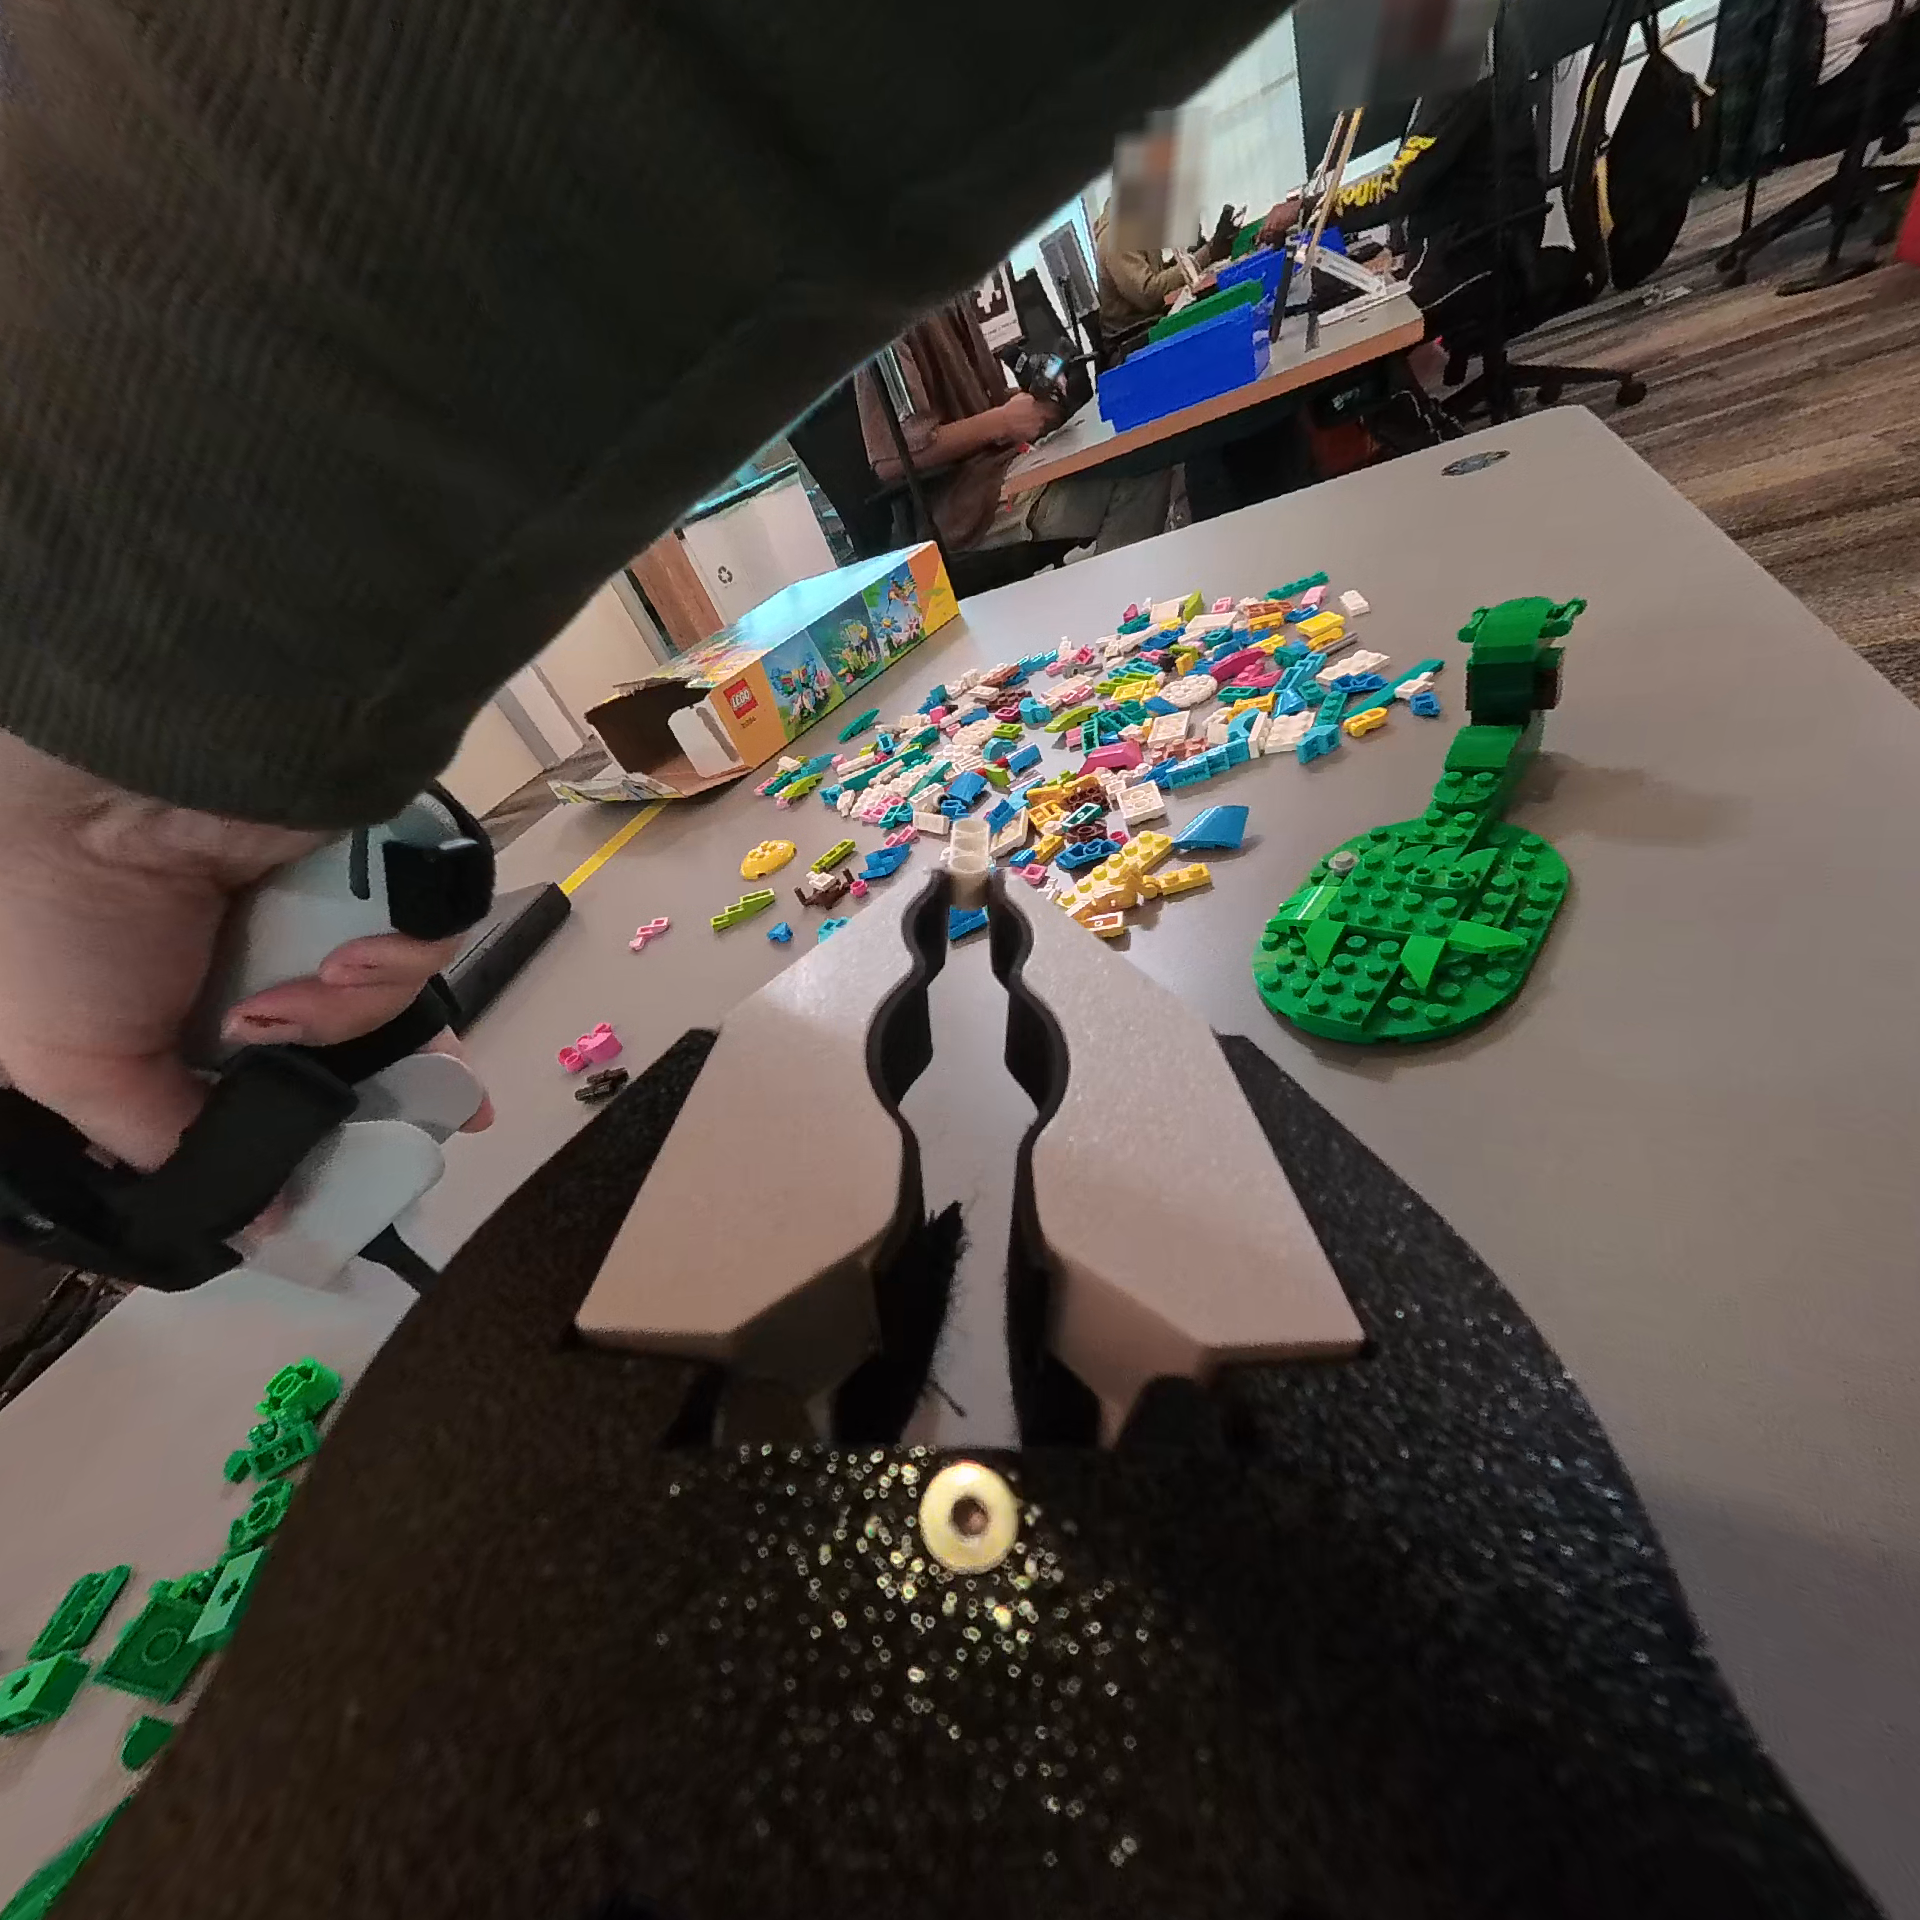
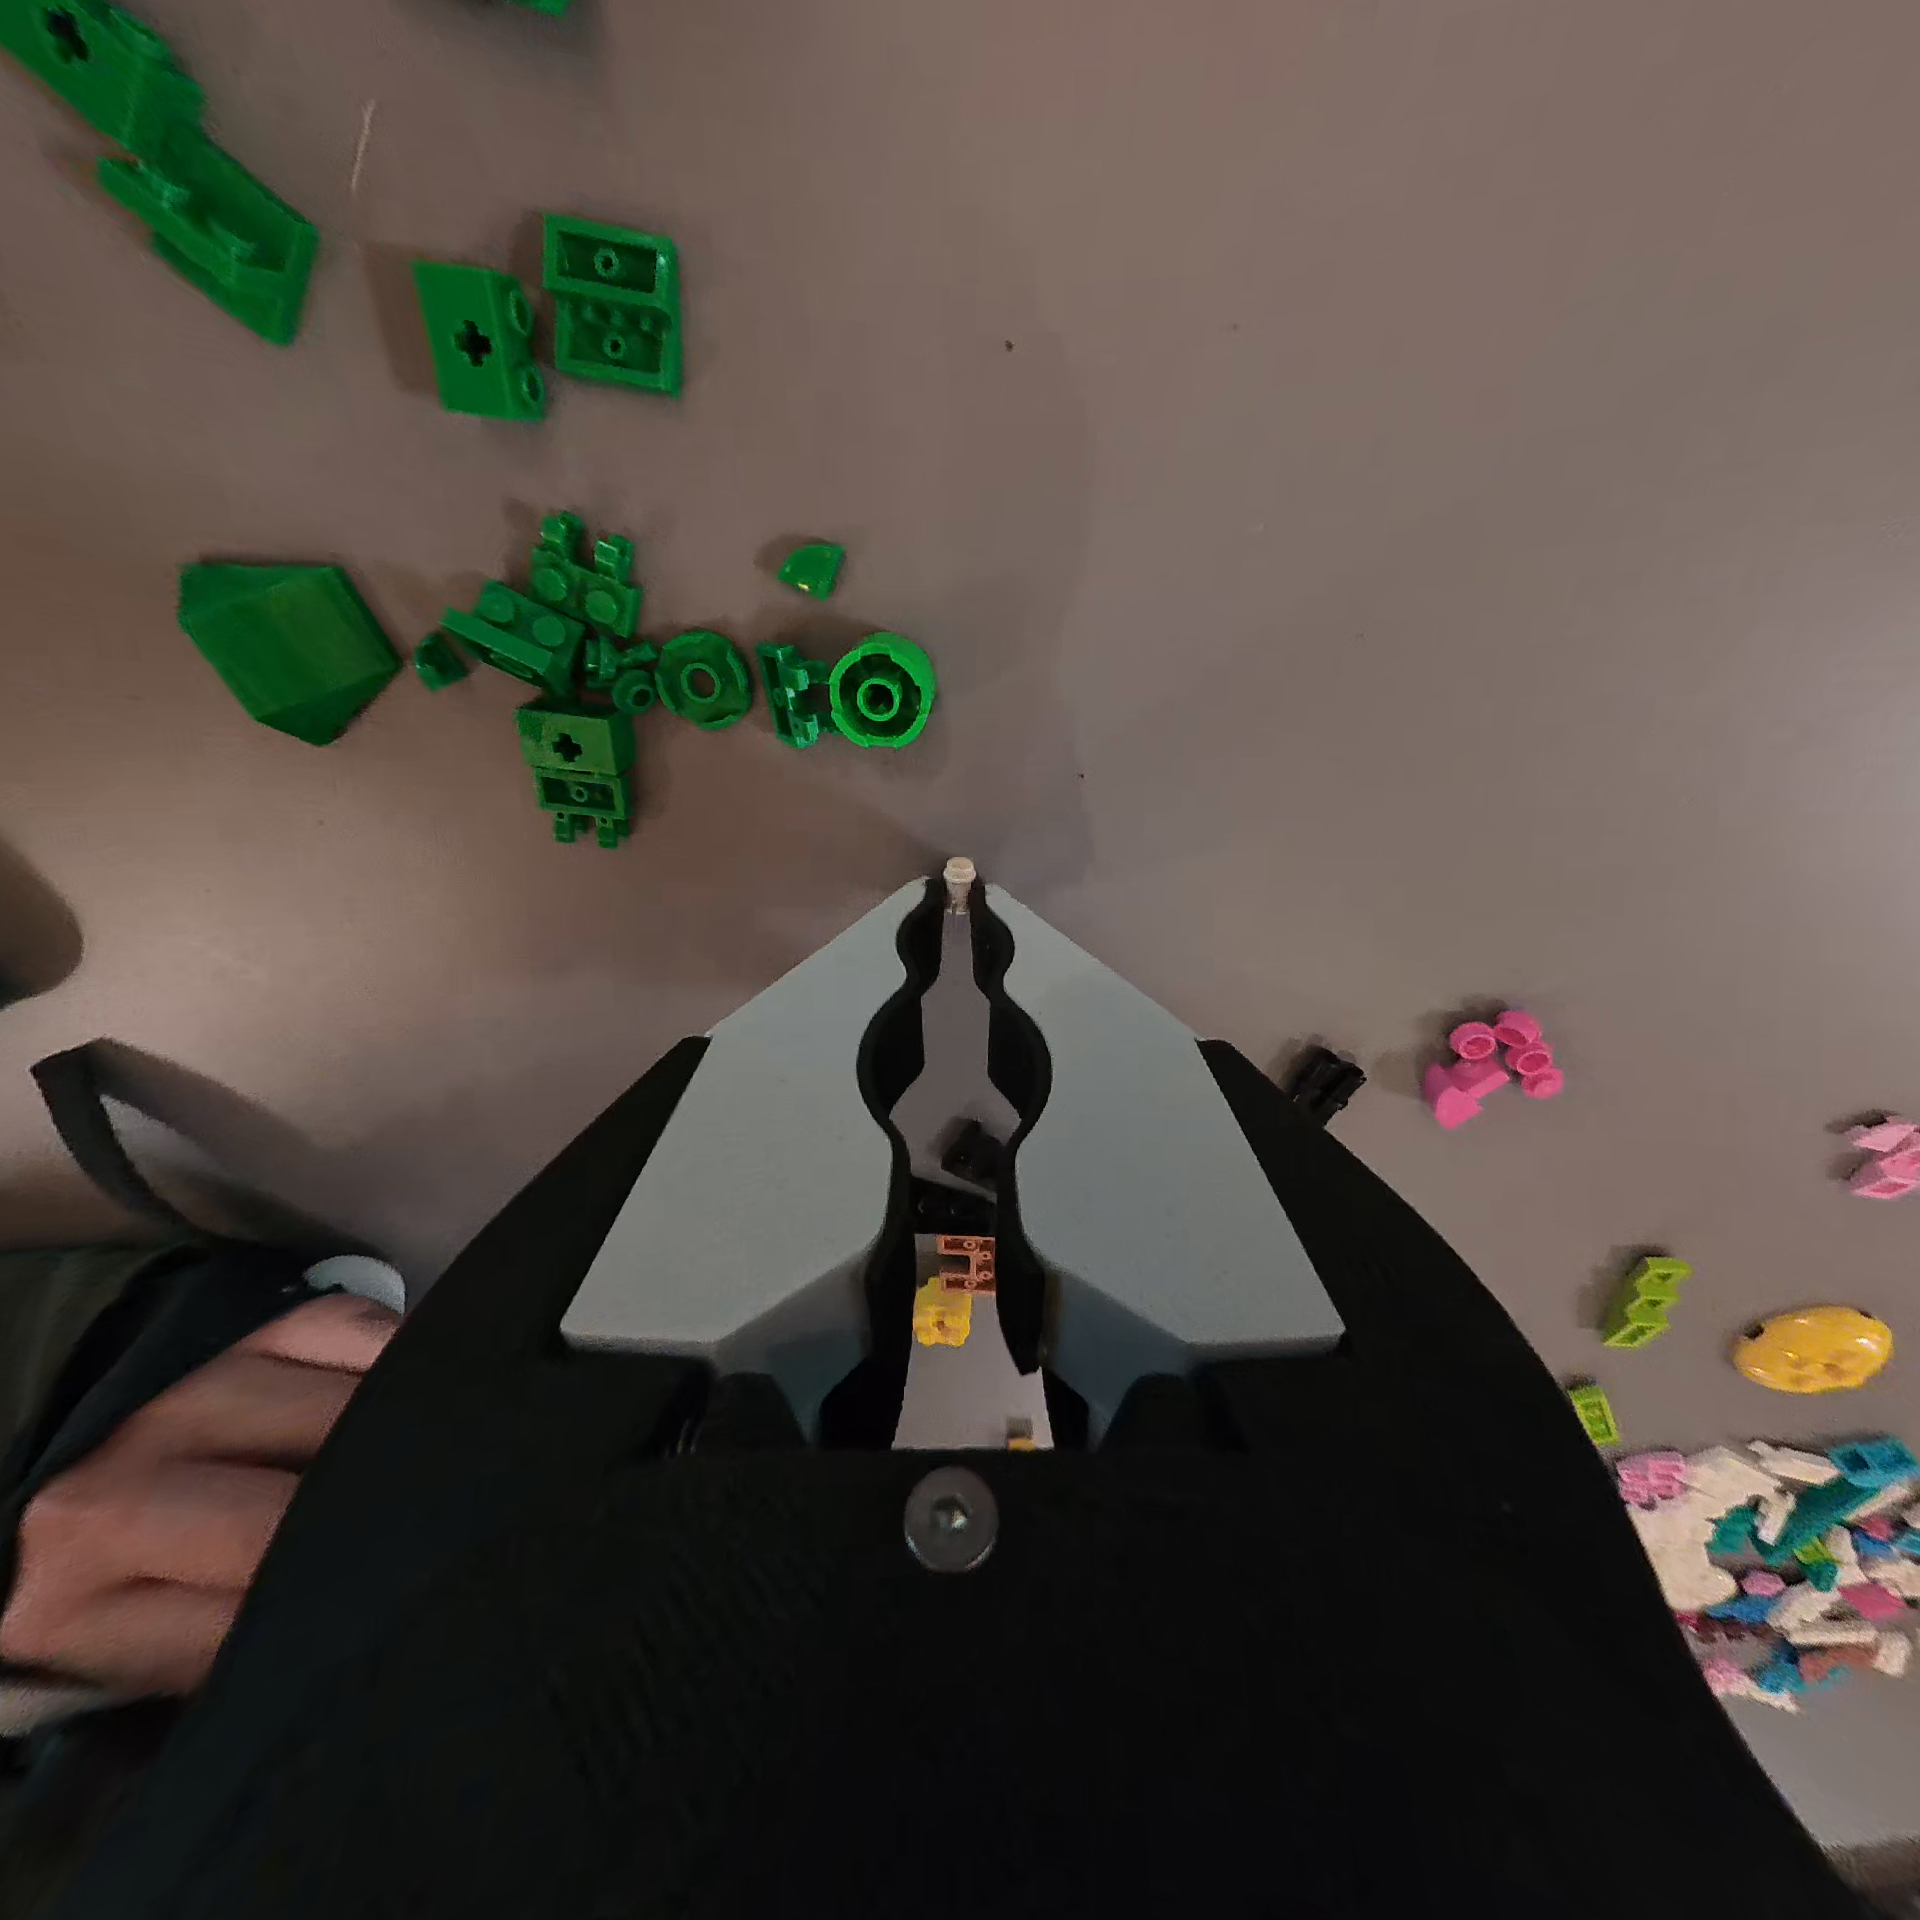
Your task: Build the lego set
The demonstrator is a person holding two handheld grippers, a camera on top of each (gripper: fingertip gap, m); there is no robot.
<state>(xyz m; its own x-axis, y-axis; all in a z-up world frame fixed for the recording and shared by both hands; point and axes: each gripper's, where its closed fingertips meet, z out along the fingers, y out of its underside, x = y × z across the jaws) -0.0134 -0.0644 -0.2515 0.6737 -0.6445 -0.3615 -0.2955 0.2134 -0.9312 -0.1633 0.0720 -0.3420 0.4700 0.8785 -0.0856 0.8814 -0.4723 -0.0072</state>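
Left gripper (image 1: 967, 871) jaws closed on a small pale grey round piece (image 1: 966, 844) pinched at the very tips, held above the table (image 1: 1558, 1195). Right gripper (image 2: 957, 896) jaws likewise clamped on a tiny pale stud-like piece (image 2: 959, 871) poking out past the tips, facing down at bare table.

Green base build (image 1: 1413, 920) sits to the right of the left jaws, well apart; its neck rises at the far end. Mixed coloured brick pile (image 1: 1143, 717) lies ahead of the left jaws. Loose green parts (image 2: 582, 665) lie ahead-left of the right jaws, pink piece (image 2: 1491, 1065) to the right.

Likely step: mating the 2 small pieces. Judgement: both grips are shallow tip pinches, so line up the axes first, push slowly and straight, and avoid twisting or a part may pop out.
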